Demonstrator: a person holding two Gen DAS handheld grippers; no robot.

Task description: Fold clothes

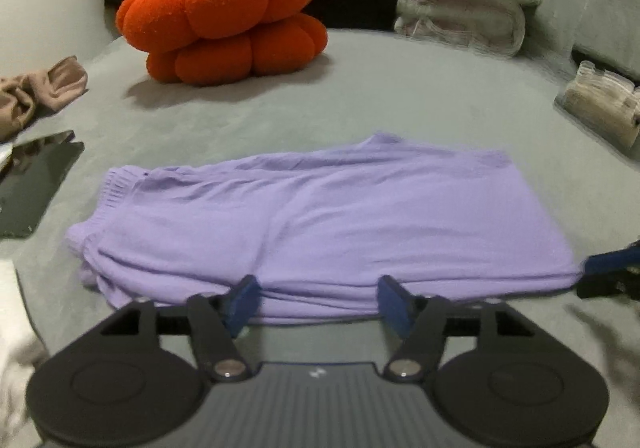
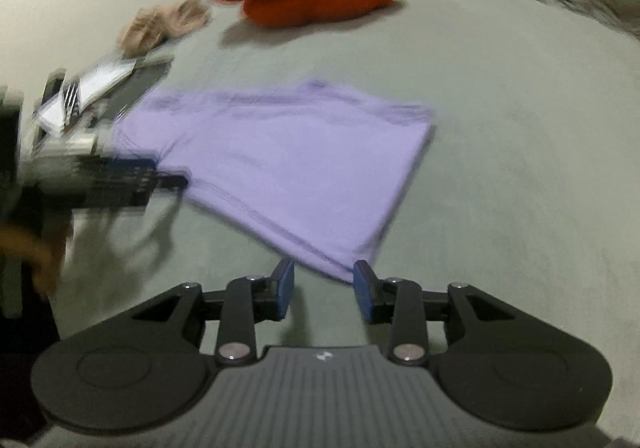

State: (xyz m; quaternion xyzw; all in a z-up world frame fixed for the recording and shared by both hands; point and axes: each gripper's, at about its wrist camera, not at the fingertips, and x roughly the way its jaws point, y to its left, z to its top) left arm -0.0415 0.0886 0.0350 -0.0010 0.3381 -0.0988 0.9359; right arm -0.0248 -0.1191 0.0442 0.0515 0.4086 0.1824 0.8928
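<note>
1. Lying flat on the grey bed cover (image 1: 400,100), the folded lilac garment (image 1: 320,216) spreads just ahead of the left gripper (image 1: 320,300); its near folded edge runs across the gap between the two blue pads (image 1: 242,304).
2. Left gripper jaws spread wide, pads clear of the cloth on both sides, nothing pinched. The near hem sits at the fingertips, partly behind them; contact with the tips can't be told.
3. Right gripper (image 2: 324,290) jaws partly apart, blue pads (image 2: 286,288) not pressing anything. The near corner of the lilac garment (image 2: 280,156) ends just ahead of the tips, slightly toward the right finger; no grip on it.
4. In the right wrist view the left gripper (image 2: 160,178) shows, blurred, far left of the fingers, its tip at the garment's left edge. In the left wrist view the right gripper (image 1: 612,268) pokes in at far right, beside the garment's right corner.
5. Waistband end with ribbed elastic lies ahead-left of the left fingers.
6. Orange pumpkin plush (image 1: 220,16) well beyond the garment, ahead-left of the left fingers.
7. Dark flat tablet-like slab (image 1: 32,184) far left of the left fingers, beside the garment's waistband end.
8. Beige crumpled cloth (image 1: 36,92) beyond the slab, left.
9. Pile of pale folded clothes (image 1: 468,0) far ahead-right; another folded beige stack (image 1: 600,108) at the right edge.
10. Right wrist view is motion-blurred; fine detail at left unreadable.
</note>
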